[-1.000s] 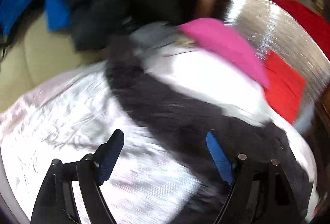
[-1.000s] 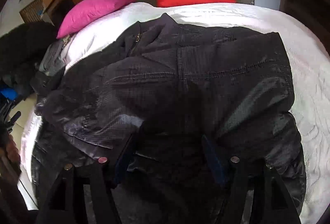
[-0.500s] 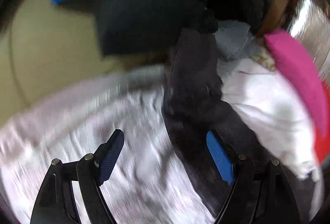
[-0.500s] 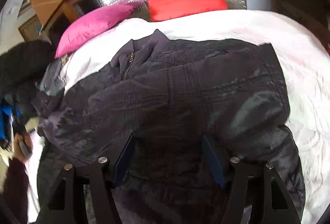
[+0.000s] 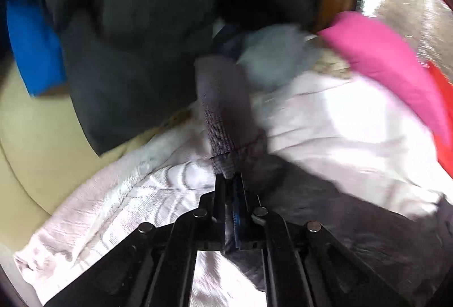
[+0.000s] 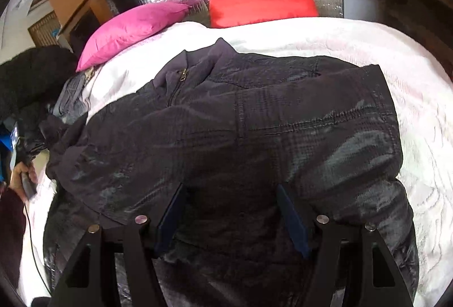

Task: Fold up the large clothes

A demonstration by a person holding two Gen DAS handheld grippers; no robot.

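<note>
One dark quilted jacket (image 6: 243, 143) lies spread on the white bedspread (image 6: 419, 97), collar toward the pink pillow (image 6: 127, 29), its left sleeve (image 5: 223, 109) trailing off to the side. Left gripper (image 5: 230, 182) has just closed, pinching the ribbed cuff (image 5: 220, 137), sleeve running straight ahead of it. Right gripper (image 6: 232, 210), jaws spread, hovers over the jacket's hem, gripping nothing.

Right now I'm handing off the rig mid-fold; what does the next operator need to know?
Left tool: jaws have just closed, shut on the jacket's ribbed cuff at the bed's left edge.
Right tool: open, over the jacket near its hem, gripping nothing.
Jacket lies spread on the white bedspread, collar toward the pillows.
Done: sleeve grabbed.
Left: probably fold the sleeve across, then the body.
</note>
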